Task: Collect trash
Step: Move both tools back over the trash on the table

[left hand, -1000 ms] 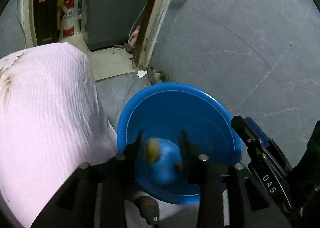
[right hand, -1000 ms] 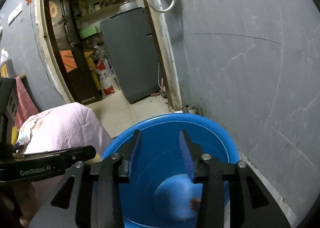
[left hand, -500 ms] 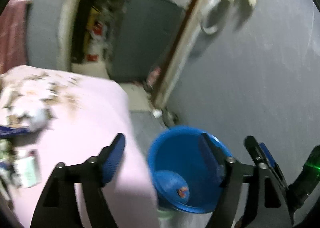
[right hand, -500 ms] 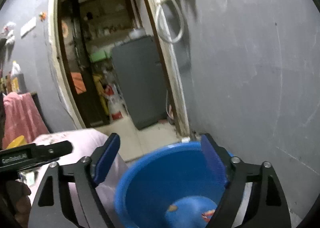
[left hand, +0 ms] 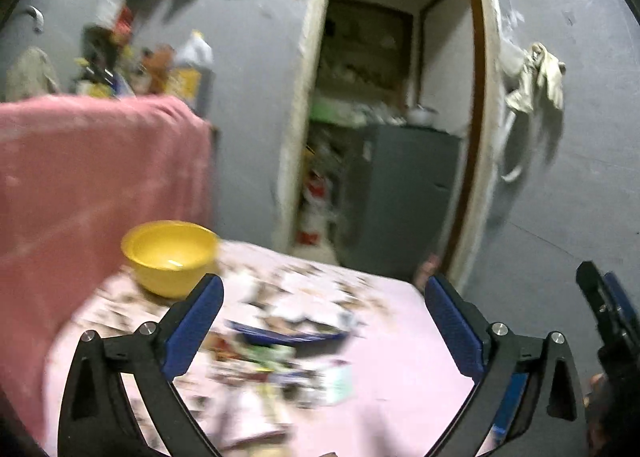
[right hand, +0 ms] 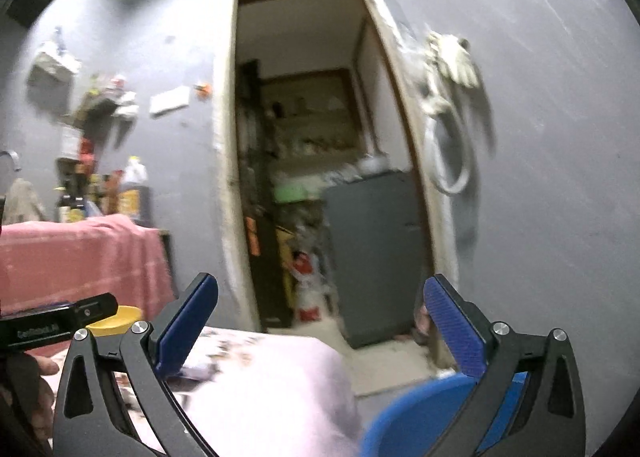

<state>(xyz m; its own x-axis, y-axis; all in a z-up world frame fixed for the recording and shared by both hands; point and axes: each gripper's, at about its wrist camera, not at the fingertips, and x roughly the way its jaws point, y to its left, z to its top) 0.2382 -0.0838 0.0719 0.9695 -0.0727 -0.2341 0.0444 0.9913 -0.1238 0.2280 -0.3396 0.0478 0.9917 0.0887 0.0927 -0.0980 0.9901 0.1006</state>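
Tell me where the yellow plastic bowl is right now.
In the left wrist view the yellow plastic bowl sits on the far left of the pink floral tablecloth, just in front of the hanging pink towel.

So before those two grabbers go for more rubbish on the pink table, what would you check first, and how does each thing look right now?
1. Left gripper empty, fingers wide apart, having just been opening: ok.
2. Right gripper empty, fingers wide apart, also just opened: ok.
3. Rubbish left to collect: ok, wrappers lie on the pink cloth.
4. Wrappers sharp enough to pick one out: not ok, the left view is blurred.
5. Blue tub within view for dropping: ok, its rim shows low in the right view.
6. Yellow bowl clear of the wrappers: ok, it sits apart at the far corner.
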